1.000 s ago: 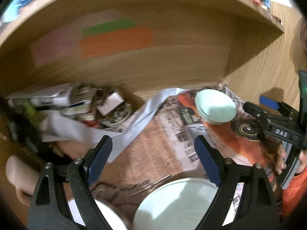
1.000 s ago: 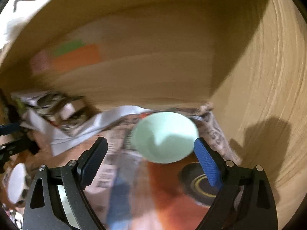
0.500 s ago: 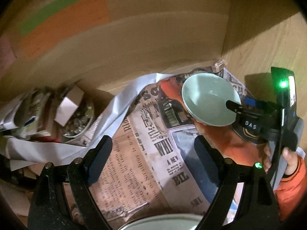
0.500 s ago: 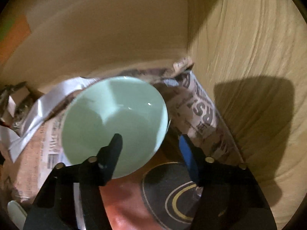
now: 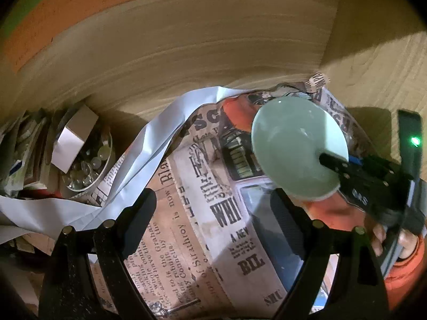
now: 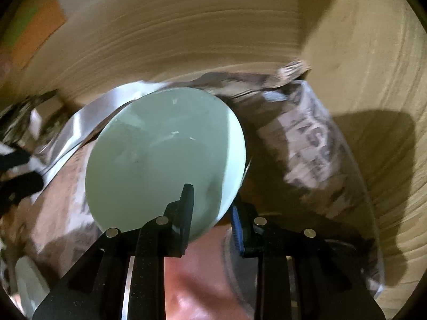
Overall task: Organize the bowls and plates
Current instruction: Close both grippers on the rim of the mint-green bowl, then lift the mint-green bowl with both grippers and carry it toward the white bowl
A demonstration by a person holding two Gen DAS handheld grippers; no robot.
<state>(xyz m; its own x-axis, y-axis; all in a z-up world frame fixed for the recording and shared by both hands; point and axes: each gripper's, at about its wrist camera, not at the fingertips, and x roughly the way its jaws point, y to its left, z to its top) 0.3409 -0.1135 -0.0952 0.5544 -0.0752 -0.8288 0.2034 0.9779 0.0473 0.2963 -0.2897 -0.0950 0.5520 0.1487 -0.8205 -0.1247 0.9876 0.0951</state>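
Observation:
A pale green bowl (image 6: 165,157) sits in the back right corner of a wooden shelf lined with newspaper (image 5: 202,213). My right gripper (image 6: 210,205) is shut on the bowl's near rim, one finger inside and one outside. The bowl (image 5: 296,144) looks tilted in the left wrist view, where the right gripper (image 5: 333,164) comes in from the right. My left gripper (image 5: 213,210) is open and empty above the newspaper, to the left of the bowl.
A glass dish of small items with a white box (image 5: 80,149) stands at the left back among crumpled white paper (image 5: 149,149). The shelf's back wall (image 5: 202,40) and right side wall (image 6: 373,66) close in the corner.
My right gripper moved in and shut on the bowl's rim. The left gripper moved forward over the newspaper; the white dishes below it left the view.

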